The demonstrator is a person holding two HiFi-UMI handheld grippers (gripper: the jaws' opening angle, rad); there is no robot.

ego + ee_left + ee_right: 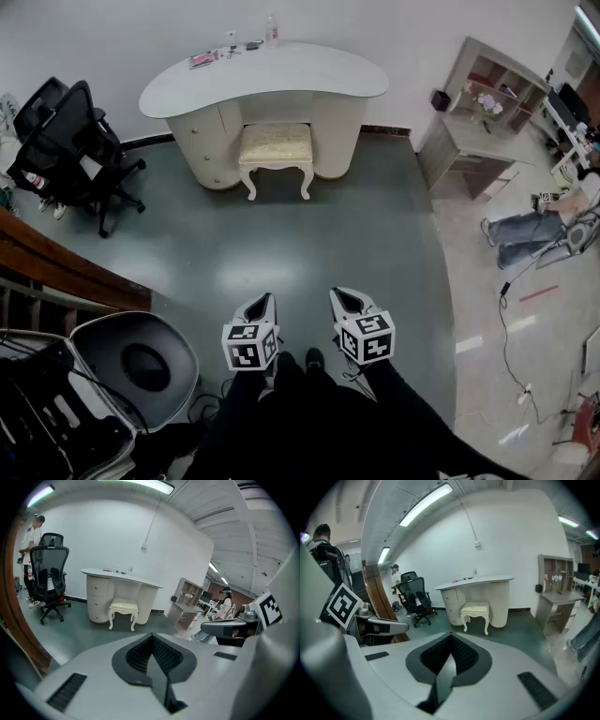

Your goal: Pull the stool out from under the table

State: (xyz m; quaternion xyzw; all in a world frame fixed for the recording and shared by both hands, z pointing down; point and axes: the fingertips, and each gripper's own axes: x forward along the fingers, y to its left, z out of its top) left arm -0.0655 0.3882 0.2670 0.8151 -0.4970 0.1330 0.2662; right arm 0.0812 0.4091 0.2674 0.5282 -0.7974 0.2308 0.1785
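Standing partly under the table (309, 75), cream 4-legged stool (276, 145); both hand-held grippers (266, 298) (338, 293) pressed together.

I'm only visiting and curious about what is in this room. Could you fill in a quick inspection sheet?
Surface: dark green floor, glossy.
Job's things: white stool tucked partly under the white table, untouched.
Clutter: bottle and small items at the tabletop's back.
Grippers: left gripper and right gripper both shut, empty, far from the stool.
Cables: cable on the pale floor, right.
Surroundings: office chair left, shelf unit right, seated person beyond.
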